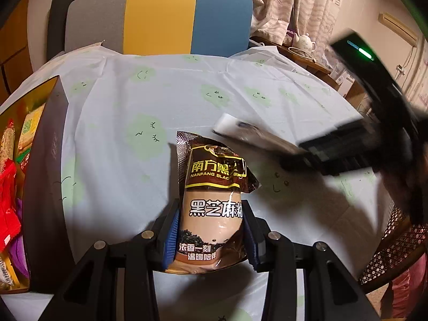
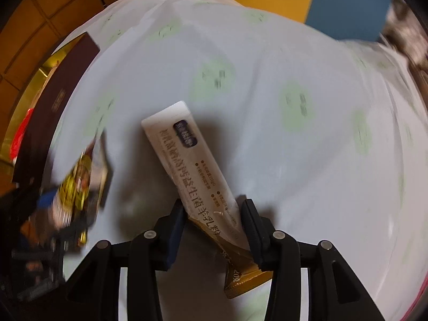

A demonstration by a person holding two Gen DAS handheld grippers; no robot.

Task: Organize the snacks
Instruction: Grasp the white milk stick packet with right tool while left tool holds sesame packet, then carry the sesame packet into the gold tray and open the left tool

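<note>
My left gripper [image 1: 211,230] is shut on a brown sesame-paste sachet [image 1: 214,200], held upright above the table; the sachet also shows blurred in the right wrist view [image 2: 77,184]. My right gripper [image 2: 214,219] is shut on a long white and gold milk-powder stick pack [image 2: 192,171], tilted up and to the left. That pack [image 1: 254,133] and the right gripper body [image 1: 361,139] show blurred at the right of the left wrist view. A dark gift box [image 1: 45,174] with several snacks inside stands at the left.
The table wears a pale cloth with green smiley faces [image 1: 187,101]. A grey, yellow and blue chair [image 1: 160,16] stands behind it. A teapot [image 1: 305,41] sits on a side table at the far right. The box also shows in the right wrist view [image 2: 58,99].
</note>
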